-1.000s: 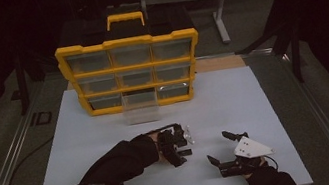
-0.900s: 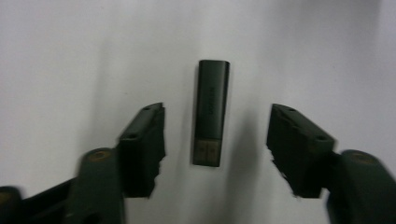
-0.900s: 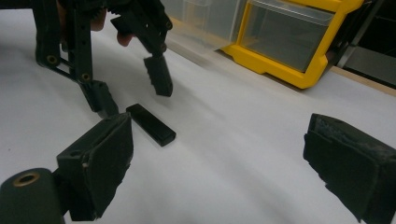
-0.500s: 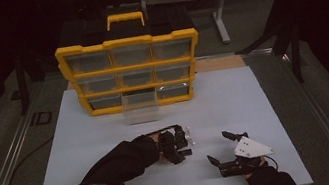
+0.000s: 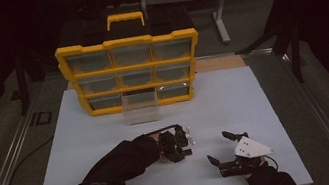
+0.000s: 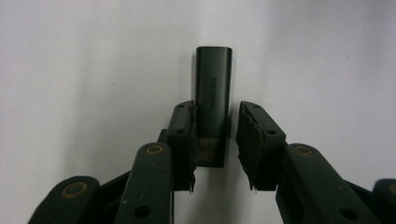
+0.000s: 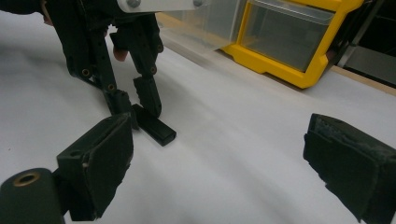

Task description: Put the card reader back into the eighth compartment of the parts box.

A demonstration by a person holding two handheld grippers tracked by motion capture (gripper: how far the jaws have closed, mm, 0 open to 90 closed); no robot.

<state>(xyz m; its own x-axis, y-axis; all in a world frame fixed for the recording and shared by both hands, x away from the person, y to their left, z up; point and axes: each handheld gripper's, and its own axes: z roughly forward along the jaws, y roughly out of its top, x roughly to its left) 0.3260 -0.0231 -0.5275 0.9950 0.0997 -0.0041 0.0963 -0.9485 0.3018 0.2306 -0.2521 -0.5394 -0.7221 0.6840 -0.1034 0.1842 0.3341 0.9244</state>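
A: Where's the adapter [image 6: 213,93]?

B: Flat on the white mat [image 5: 264,96], mid-near, bare room all round. Left gripper [image 6: 215,140] has been closing; one pad touches it, the other's just off. Up close you read UGREEN. Right gripper [image 5: 217,148] sits open, near right, holding nothing.

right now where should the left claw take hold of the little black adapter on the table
Grip the adapter across its narrow width at the near end, coming straight down from above. It lies flat on the white table with its long sides parallel to the pads. The left claw has just been closing and already straddles it, one finger against its side, the other with a small gap.
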